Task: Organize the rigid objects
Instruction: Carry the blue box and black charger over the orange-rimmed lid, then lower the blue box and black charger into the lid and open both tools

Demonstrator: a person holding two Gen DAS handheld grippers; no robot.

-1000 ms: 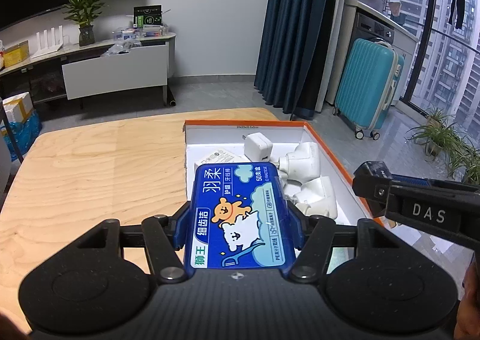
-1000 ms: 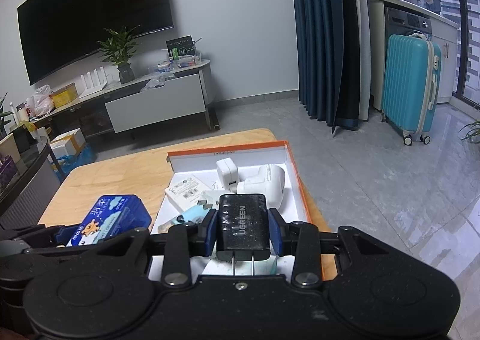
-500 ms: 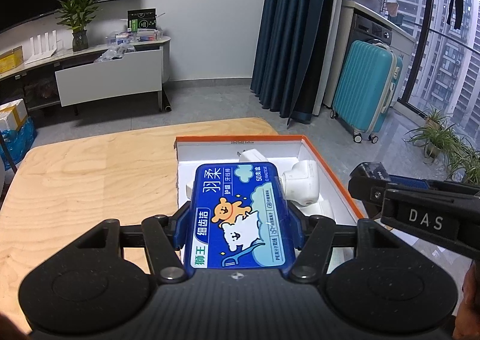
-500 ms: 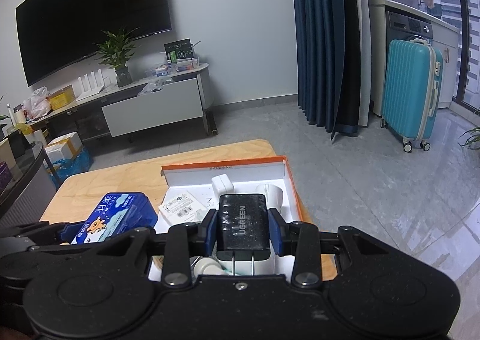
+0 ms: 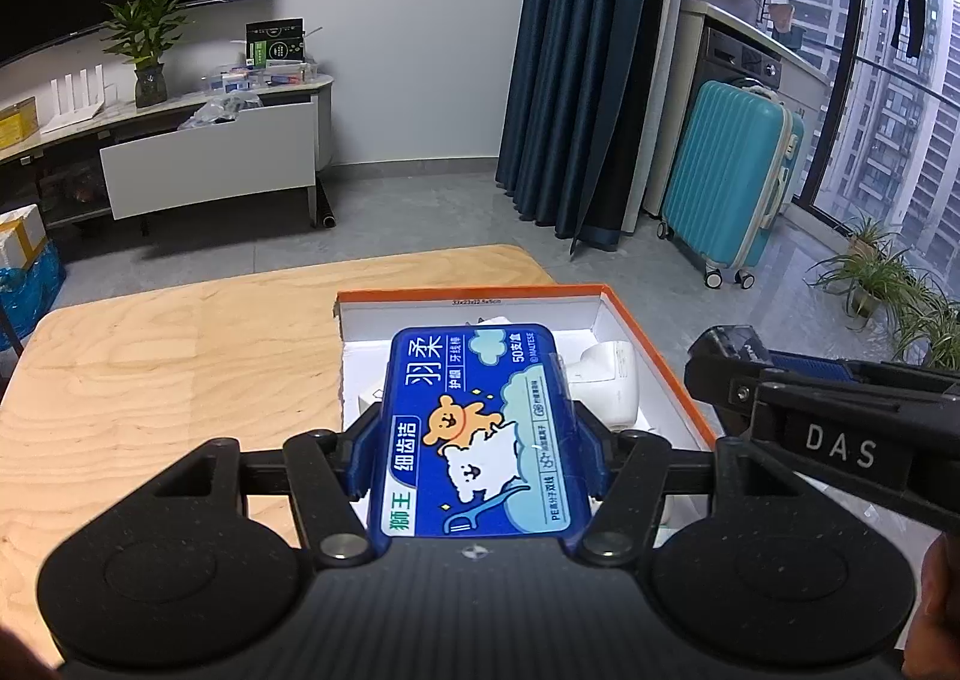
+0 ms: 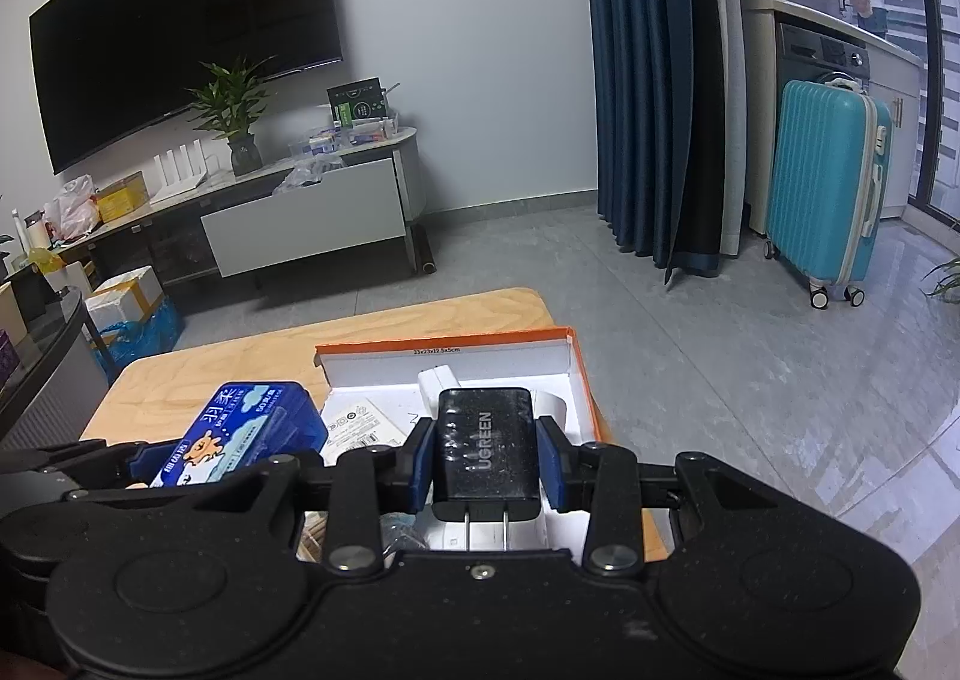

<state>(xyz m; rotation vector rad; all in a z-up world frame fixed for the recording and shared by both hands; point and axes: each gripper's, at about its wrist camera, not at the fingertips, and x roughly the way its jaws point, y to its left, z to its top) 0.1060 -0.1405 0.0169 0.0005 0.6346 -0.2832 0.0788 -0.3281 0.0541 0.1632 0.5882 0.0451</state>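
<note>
Floss box (image 5: 480, 434), blue, sits clamped between the left fingers (image 5: 474, 455) at frame centre, hanging over the orange-rimmed tray (image 5: 654, 356) on the counter (image 5: 168, 368). Right fingers (image 6: 485, 467) are pinched tight on a black charger (image 6: 486, 449), prongs toward the camera. Collision is the likely risk: both tools crowd one tray. White adapters (image 5: 606, 380) and a leaflet (image 6: 360, 422) already fill its floor, so either item could land tilted or topple them.

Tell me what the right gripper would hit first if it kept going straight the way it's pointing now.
Probably the white chargers in the orange-rimmed box. The right gripper, shut on the black charger, points down over it; depth is hard to judge.
</note>
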